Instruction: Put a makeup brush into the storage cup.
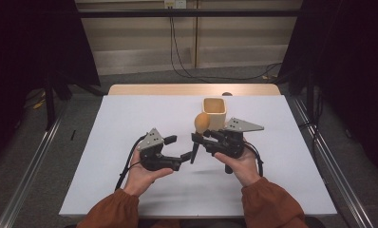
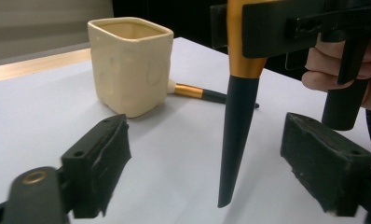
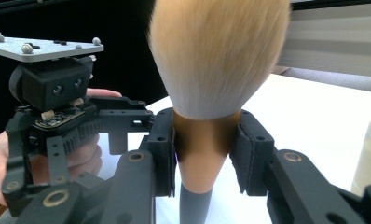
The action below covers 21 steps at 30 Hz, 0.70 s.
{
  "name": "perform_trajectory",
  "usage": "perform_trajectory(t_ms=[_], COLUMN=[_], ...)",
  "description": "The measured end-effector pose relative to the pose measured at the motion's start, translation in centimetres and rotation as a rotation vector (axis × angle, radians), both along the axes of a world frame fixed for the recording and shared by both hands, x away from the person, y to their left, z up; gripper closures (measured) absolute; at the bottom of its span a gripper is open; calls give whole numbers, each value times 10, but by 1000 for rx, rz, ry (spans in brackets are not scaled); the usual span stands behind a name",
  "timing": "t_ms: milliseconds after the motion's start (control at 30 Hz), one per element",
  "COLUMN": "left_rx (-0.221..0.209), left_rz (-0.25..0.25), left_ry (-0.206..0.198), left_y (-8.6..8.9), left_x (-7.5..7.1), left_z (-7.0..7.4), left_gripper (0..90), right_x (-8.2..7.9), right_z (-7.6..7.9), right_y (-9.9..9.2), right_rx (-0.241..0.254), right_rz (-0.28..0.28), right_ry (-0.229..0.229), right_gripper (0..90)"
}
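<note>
**Makeup brush held upright by the right gripper, left gripper open beside its handle**

A large makeup brush (image 1: 200, 130) is gripped by the right gripper (image 1: 202, 138) above the white table (image 1: 130, 123). In the right gripper view the two black pads (image 3: 164, 154) are seen pressed on both sides of the golden collar (image 3: 201, 154) of the brush, just under the full tan bristle head (image 3: 218, 51). The brush is kept upright, with the bristles on top and the dark tapered handle (image 2: 237, 135) pointing down to the table. In the left gripper view the tip of the handle is seen a little above the table surface, not touching it.

The left gripper (image 1: 182, 148) is held just beside the right one, and its jaws are spread wide. In the left gripper view the handle hangs between the two pads (image 2: 102, 163), but no pad touches it; a clear gap is seen on each side. Nothing is held by this gripper.

A cream square cup (image 1: 214, 112) is placed on the table behind the grippers, near the brush head in the high view. A second, smaller brush (image 2: 207, 94) with a golden collar and a dark handle is laid flat on the table just behind the cup. Both hands are seen with orange sleeves (image 1: 272, 202) at the bottom of the high view
</note>
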<state>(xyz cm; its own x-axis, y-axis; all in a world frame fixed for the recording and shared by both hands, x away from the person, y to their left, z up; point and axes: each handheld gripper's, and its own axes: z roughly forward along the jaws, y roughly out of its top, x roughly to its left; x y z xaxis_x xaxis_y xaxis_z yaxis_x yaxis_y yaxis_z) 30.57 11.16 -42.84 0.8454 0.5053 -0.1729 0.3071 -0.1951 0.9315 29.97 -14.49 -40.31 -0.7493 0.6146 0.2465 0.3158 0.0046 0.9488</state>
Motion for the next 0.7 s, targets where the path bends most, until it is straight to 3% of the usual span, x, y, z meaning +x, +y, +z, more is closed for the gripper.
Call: perform_trajectory(t_ms=[500, 700], left_rx=[-3, 0], left_rz=[55, 71], left_ry=[15, -11], left_y=[35, 49], left_x=[-6, -9], left_z=[6, 7], left_gripper=[51, 29], right_x=[0, 1], right_z=[4, 7], right_y=[-13, -23], right_rx=[3, 3], right_rz=[-30, -51], right_ry=[-8, -13], right_gripper=[638, 638])
